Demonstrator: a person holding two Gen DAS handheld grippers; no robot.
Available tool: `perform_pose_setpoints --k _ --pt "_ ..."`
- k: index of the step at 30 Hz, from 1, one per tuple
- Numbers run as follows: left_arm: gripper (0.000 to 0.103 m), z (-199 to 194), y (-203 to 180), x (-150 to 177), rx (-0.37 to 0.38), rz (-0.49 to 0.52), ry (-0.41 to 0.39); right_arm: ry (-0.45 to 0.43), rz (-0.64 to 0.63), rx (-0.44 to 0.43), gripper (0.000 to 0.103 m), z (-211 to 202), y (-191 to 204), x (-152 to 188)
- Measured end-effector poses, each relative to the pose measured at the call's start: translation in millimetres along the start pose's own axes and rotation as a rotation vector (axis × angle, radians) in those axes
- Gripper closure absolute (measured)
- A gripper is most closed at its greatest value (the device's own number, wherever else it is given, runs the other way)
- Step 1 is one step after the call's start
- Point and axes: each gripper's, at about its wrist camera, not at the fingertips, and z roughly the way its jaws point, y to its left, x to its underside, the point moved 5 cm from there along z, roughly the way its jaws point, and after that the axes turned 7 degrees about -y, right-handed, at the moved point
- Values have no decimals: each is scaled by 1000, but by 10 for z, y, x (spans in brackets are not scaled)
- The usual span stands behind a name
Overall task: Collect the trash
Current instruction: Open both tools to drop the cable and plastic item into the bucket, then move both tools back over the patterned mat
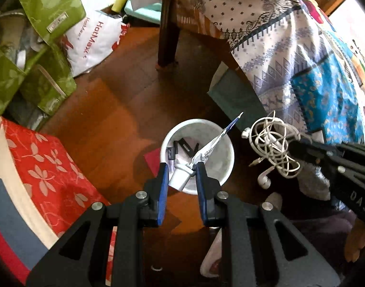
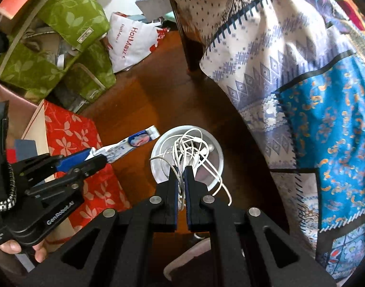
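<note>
Left gripper (image 1: 182,168) jaws pinching squeezed tube (image 1: 206,154) by its cap end, over white bin (image 1: 226,167). Right gripper (image 2: 181,175) jaws pressed together on tangled earphones (image 2: 189,148), above same bin on wood floor (image 1: 110,110).

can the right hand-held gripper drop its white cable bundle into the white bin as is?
Probably yes. The right hand-held gripper, shut on the tangled white earphone cable, hangs above the round white plastic bin; nothing shows between them.
</note>
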Motion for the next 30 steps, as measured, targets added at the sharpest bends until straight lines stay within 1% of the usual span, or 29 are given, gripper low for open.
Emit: perform_pose_setpoints --k 2,4,5,6,8,14,19,21,26,30 --pt "81 97 -28 -62 20 -27 18 34 22 -25 96 62 -25 -23" --pt "81 170 -55 -96 35 -52 38 39 35 -36 93 81 -43 -37" --pt "79 205 -76 -106 37 -59 53 41 35 -27 87 90 -54 -45" --pt "77 252 -94 -111 40 -62 70 42 32 -19 78 91 -65 -43" --pt "77 274 -119 -114 39 -56 79 31 24 -2 69 71 -92 -36" --pt "76 177 -239 -87 28 14 68 2 0 15 68 -84 -140 12" --pt "76 -184 -324 -116 34 44 -8 -57 -16 37 68 -347 -140 30" --pt "76 -398 -363 -144 45 51 -53 -88 -13 35 68 -496 -143 37" --pt "76 -927 -472 -216 62 71 -167 -203 -13 54 68 -982 -145 41" --pt "76 -1451 -626 -256 88 90 -280 -305 1 57 68 -1440 -167 77"
